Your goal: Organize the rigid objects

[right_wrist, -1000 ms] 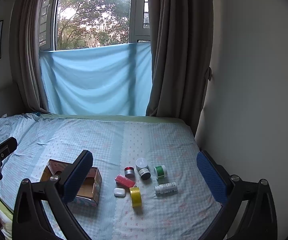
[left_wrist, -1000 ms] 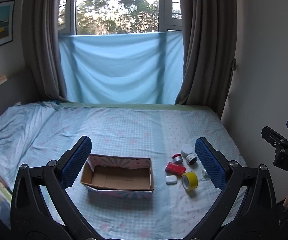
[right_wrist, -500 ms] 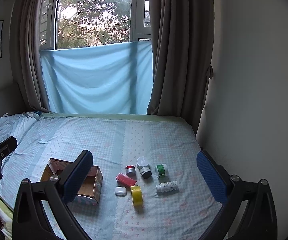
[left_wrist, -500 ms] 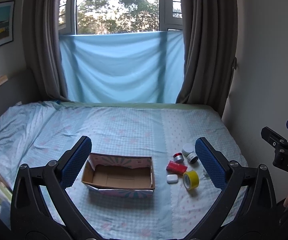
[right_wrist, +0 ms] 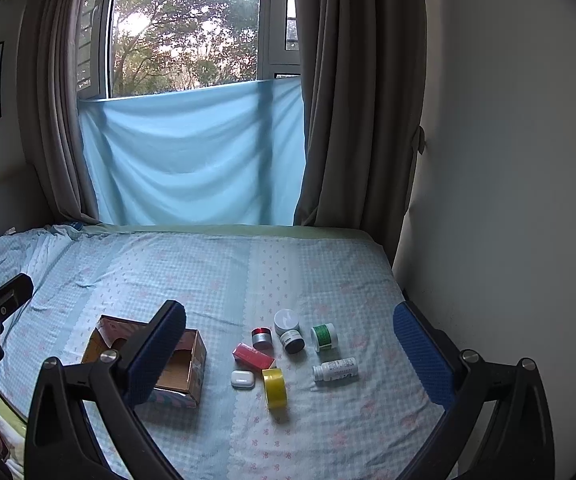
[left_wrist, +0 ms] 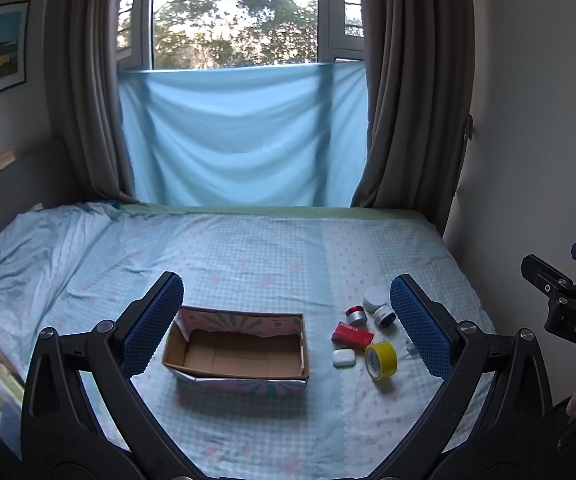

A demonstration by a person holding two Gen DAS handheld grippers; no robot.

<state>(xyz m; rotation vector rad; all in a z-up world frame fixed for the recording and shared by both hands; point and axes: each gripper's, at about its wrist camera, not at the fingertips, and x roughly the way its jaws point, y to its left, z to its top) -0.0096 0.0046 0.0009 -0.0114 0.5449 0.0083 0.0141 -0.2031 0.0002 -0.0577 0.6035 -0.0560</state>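
Note:
An empty open cardboard box point(left_wrist: 240, 350) point(right_wrist: 184, 360) lies on the bed. Right of it lies a cluster: a red box point(right_wrist: 252, 356), a white earbud case point(right_wrist: 243, 379), a yellow tape roll point(right_wrist: 275, 388), a red-banded tin point(right_wrist: 262, 337), a white jar point(right_wrist: 286, 320), a dark-lidded jar point(right_wrist: 292, 342), a green-labelled bottle point(right_wrist: 323, 336) and a white bottle on its side point(right_wrist: 335, 369). My left gripper point(left_wrist: 286, 328) is open and empty, above the near bed, framing the box. My right gripper point(right_wrist: 288, 354) is open and empty, framing the cluster.
The bed point(left_wrist: 248, 256) with a blue checked sheet fills the floor space. A wall point(right_wrist: 507, 200) runs along its right side. Curtains and a window with blue cloth point(left_wrist: 244, 140) stand behind. Rumpled bedding point(left_wrist: 20, 248) lies at the left.
Both grippers have edged slightly; the box and items sit a little lower in the views. Nothing was taken hold of.

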